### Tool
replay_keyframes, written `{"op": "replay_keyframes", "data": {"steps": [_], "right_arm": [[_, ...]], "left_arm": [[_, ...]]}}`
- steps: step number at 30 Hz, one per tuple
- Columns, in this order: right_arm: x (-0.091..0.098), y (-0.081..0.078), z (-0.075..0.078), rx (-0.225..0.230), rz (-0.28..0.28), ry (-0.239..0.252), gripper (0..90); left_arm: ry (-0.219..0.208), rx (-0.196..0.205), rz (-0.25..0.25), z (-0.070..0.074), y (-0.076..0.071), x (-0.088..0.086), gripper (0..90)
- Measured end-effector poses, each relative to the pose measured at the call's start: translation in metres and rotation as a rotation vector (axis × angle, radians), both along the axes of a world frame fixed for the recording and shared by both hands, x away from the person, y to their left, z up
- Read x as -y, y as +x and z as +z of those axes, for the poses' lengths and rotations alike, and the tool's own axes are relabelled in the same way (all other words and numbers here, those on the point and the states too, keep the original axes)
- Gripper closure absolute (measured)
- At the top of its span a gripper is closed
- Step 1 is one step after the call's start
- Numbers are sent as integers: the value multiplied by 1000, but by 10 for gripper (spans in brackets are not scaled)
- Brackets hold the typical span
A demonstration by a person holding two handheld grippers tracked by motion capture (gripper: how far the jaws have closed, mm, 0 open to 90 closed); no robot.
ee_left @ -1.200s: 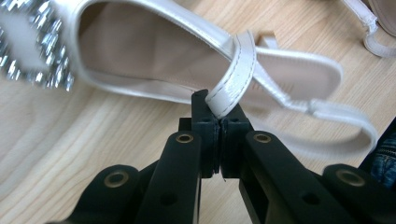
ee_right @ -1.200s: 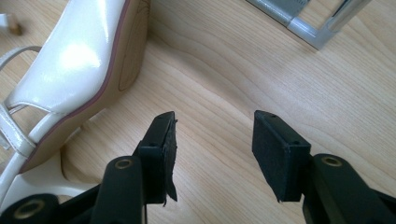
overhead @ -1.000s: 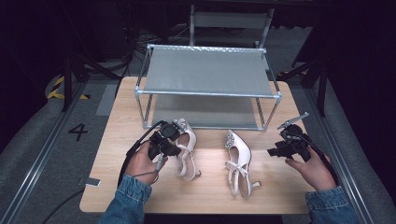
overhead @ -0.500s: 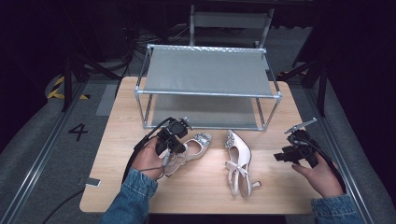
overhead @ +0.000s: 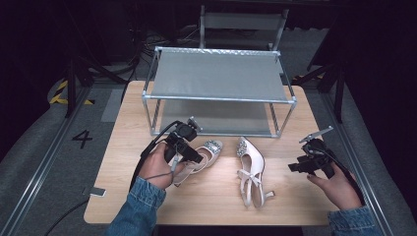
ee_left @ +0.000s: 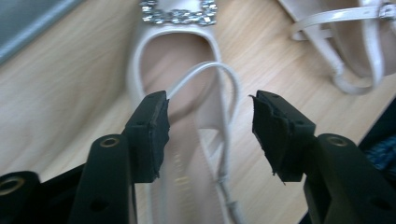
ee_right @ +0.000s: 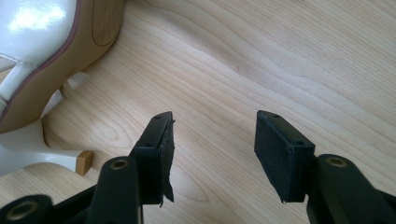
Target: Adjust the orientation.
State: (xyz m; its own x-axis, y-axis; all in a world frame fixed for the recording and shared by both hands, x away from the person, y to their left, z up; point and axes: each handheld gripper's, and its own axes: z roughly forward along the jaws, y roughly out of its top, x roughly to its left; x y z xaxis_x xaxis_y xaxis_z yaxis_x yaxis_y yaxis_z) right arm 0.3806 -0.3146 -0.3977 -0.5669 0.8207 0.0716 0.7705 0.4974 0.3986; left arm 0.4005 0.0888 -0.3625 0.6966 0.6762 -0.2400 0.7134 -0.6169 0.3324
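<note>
Left gripper view: the left shoe (ee_left: 187, 79) is lying on the surface (ee_left: 60, 93) before the rack (overhead: 219, 78); your left hand-held gripper (ee_left: 210, 126) has just been opening, jaws straddling its strap, gripping nothing. Your right hand-held gripper (ee_right: 212, 149) is hovering open beside the right shoe (ee_right: 42, 51). Both shoes are awaiting shelving.

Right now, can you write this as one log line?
left tool: just opened, over left shoe, strap between jaws | right tool: open, empty | right shoe: on table
</note>
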Motion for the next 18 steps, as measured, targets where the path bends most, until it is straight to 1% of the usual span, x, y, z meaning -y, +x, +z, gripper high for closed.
{"op": "replay_keyframes", "data": {"steps": [1, 2, 3, 4, 5, 7, 8, 9, 10, 11, 12, 13, 14, 15, 17, 18], "right_arm": [[0, 0, 0, -3, 2, 2, 470], [-1, 0, -1, -3, 2, 2, 468], [-1, 0, -1, -5, 4, 1, 466], [-1, 0, -2, -5, 3, 0, 464], [-1, 0, -2, -7, 2, 0, 463], [-1, 1, -2, -9, 3, 1, 461], [-2, 0, -2, -11, 4, 2, 461], [-2, 1, -3, -10, 5, 0, 461], [-2, 1, -3, -10, 6, 1, 461], [-2, 1, -3, -11, 6, 2, 460], [-2, 1, -3, -11, 6, 2, 460], [-2, 1, -4, -12, 6, 2, 461], [-3, 1, -5, -14, 9, 0, 460], [-3, 1, -5, -16, 9, 0, 460], [-3, 1, -6, -17, 8, 0, 461], [-3, 2, -6, -19, 10, 1, 460]], "left_arm": [[0, -4, 0, -1, -1, 2, 455], [-15, -7, 0, -3, -1, 4, 457], [-20, -16, 0, -5, -1, 6, 461], [-14, -25, 2, -7, -1, 9, 460], [-7, -24, 2, -10, -1, 11, 459], [24, -30, 7, -16, -1, 15, 441], [39, -36, 8, -19, 0, 17, 417], [82, -42, 24, -24, 0, 21, 365], [82, -42, 24, -24, 0, 21, 367], [76, -44, 23, -29, 1, 24, 417], [76, -44, 23, -29, 1, 24, 436], [71, -52, 28, -31, 1, 25, 436], [62, -50, 28, -33, 2, 26, 464], [74, -42, 30, -36, 3, 28, 471], [79, -44, 29, -38, 3, 30, 479], [85, -40, 30, -40, 3, 31, 508]]}}
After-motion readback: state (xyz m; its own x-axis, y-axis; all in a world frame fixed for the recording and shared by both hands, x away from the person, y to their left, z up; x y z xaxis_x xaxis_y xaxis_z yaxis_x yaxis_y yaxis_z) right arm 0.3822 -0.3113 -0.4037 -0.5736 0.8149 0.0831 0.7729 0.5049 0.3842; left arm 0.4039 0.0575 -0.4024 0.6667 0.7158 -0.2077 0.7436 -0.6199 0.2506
